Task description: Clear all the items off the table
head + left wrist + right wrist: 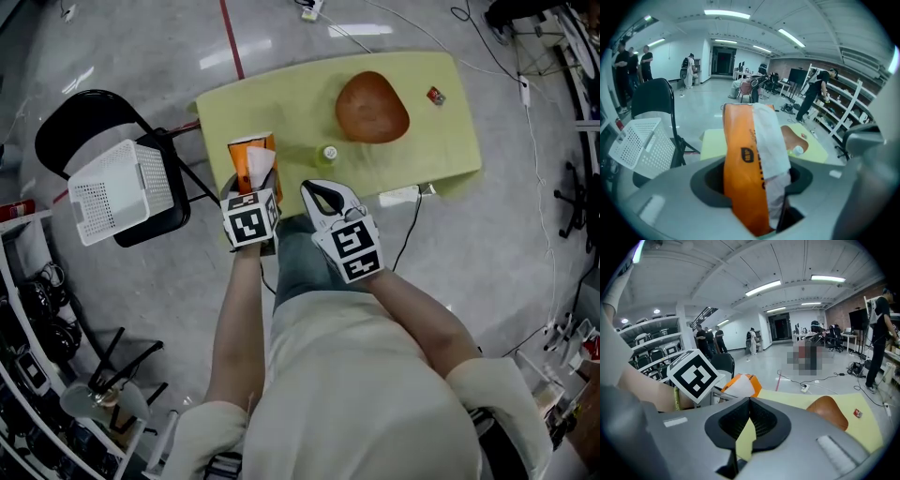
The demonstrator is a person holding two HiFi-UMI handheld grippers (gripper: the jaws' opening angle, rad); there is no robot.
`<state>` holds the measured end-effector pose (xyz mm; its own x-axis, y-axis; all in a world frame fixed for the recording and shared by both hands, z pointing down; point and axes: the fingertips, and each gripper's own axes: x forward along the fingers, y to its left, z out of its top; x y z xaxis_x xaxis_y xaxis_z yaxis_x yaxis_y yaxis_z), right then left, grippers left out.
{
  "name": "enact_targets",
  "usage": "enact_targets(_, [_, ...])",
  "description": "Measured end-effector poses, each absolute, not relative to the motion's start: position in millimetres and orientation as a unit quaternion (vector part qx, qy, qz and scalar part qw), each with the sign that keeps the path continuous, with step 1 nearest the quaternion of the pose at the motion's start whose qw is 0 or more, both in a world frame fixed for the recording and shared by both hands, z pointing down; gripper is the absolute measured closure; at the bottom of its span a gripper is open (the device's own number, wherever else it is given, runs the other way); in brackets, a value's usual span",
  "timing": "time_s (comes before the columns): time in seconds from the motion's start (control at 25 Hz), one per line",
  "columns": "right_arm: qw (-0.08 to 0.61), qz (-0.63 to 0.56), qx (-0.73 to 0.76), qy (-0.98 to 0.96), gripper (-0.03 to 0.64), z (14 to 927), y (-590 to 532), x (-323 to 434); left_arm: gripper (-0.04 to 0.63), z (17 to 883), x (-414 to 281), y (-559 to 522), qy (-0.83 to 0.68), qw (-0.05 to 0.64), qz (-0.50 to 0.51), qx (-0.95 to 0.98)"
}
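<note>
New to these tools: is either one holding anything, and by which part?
The left gripper clamps the orange-and-white packet by its lower end; the right gripper is shut on nothing.

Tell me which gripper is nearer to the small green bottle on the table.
Right. The right gripper, shut and empty, hangs just short of the green bottle, on the person's side. The left gripper is off to the bottle's left, clamped on an orange packet.

Orange packet (251, 161): orange-and-white, upright, pinched in left gripper (251, 192), at table (281, 103) edge, 8 o'clock.
Brown bowl (372, 107): rounded, on the table, 2 o'clock of centre.
Green bottle (329, 153): small, pale cap, 7 o'clock of bowl.
Red piece (435, 96): small, 3 o'clock of bowl, apart.
</note>
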<state>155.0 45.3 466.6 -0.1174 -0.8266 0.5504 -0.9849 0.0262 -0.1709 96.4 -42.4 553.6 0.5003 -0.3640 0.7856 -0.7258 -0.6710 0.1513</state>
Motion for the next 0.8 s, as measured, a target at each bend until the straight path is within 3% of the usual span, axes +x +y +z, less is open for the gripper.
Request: enact_targets(0.8, [0.148,0.198,0.633,-0.734,0.617,408.0,148.1,134.2,0.327,459.7,43.0,75.4,-0.365,0.226,0.313,0.847])
